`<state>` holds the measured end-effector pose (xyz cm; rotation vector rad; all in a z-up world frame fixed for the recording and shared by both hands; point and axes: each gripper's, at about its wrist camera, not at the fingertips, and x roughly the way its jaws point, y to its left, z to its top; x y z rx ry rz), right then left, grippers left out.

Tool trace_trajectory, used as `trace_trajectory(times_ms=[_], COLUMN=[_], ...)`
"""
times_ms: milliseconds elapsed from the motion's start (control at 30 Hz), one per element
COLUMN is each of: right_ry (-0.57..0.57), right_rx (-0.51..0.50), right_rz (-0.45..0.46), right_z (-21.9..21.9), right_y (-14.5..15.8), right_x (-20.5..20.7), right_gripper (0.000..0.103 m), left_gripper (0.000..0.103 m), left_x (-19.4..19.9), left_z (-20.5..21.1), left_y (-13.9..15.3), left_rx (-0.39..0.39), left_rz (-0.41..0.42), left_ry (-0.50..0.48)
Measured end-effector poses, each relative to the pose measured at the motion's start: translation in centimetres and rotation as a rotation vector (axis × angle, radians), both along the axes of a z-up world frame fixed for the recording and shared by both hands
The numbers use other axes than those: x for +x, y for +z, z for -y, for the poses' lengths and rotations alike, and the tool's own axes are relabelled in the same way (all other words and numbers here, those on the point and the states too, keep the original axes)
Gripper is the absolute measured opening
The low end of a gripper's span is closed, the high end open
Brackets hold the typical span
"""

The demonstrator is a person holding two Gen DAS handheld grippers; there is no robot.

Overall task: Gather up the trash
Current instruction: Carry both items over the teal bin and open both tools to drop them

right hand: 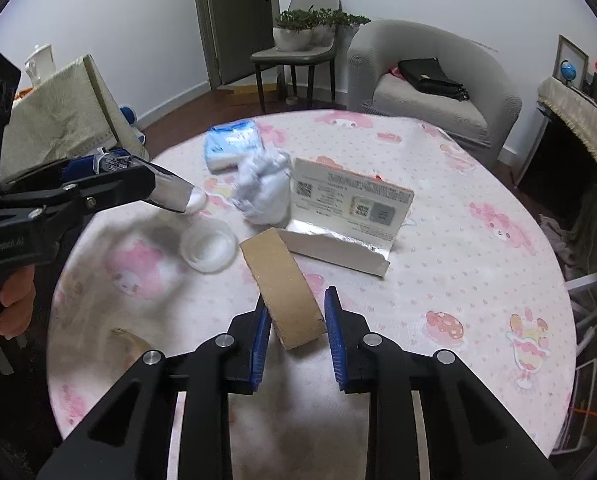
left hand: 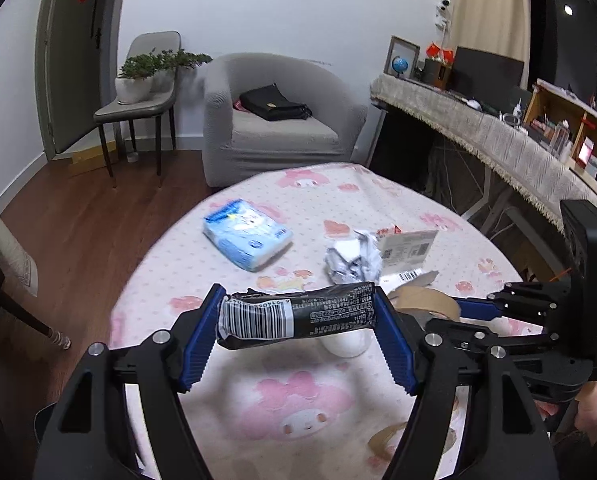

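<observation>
Pinching a black wrapper (left hand: 298,314) endwise, the left gripper (left hand: 298,332) risks dropping it if it buckles, while the right gripper (right hand: 294,334), clamped on a cardboard tape ring (right hand: 284,288) at 6 o'clock on the table (right hand: 458,280), may lose it sideways.

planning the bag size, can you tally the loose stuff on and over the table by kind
Wrappers and packets: 2, black wrapper in the left gripper, blue packet
Paper and card: 2, crumpled paper, foil-lined card
Cardboard rings: 1, cardboard ring in the right gripper
Plastic lids: 1, white lid
Total: 6
</observation>
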<state>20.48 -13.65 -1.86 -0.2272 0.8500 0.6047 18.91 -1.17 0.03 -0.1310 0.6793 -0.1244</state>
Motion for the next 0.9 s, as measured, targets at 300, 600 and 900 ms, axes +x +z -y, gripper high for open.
trace_trajectory(times_ms=[300,600,900], right_ry=[0.050,0.127,0.203], right_rx=[0.004,0.041,0.054], right_rz=[0.036,0.049,0.036], right_z=[-3.9,-9.9,-15.9], right_y=[1.5,2.5,2.4], right_x=[-1.4,-2.5,-3.8], right_gripper=[0.027,0.027,0.027], left_gripper=[0.074,0.074,0.074], left_x=[-2.1,-5.0,-7.7], left_z=[-3.6,-8.7,-14.1], left_y=[0.6,1.3,1.4], left_rx=[0.029,0.060,0.067], left_rz=[0.008,0.008,-0.003], left_ry=[0.053,0.137,0.209])
